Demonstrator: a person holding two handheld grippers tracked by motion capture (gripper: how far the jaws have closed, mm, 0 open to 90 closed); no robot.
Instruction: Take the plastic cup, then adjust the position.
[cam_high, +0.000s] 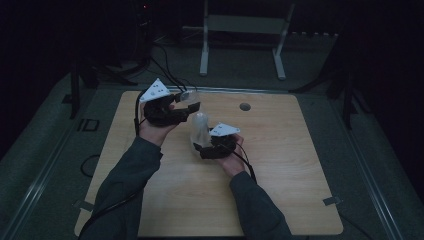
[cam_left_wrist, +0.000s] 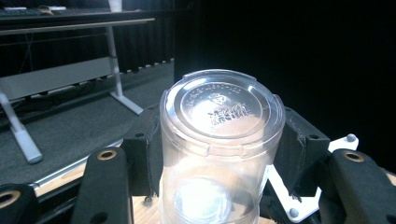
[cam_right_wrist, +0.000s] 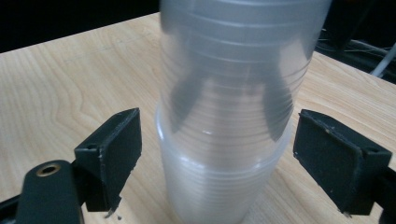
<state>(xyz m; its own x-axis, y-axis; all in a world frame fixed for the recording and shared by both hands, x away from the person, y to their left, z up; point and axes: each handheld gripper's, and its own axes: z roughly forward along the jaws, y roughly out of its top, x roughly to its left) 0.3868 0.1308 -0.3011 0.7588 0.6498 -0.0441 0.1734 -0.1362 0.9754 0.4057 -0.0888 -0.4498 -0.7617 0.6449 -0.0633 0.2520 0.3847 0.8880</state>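
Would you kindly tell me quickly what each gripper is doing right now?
Left gripper: closed on a clear plastic cup.
Right gripper: open, jaws clear of the stack of cups between them.

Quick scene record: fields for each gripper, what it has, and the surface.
left gripper: shut on a clear cup, base toward its camera, raised off the table
right gripper: open, pads either side of the cup stack, not touching it
cup stack: clear, upright, standing on the table
table: light wood
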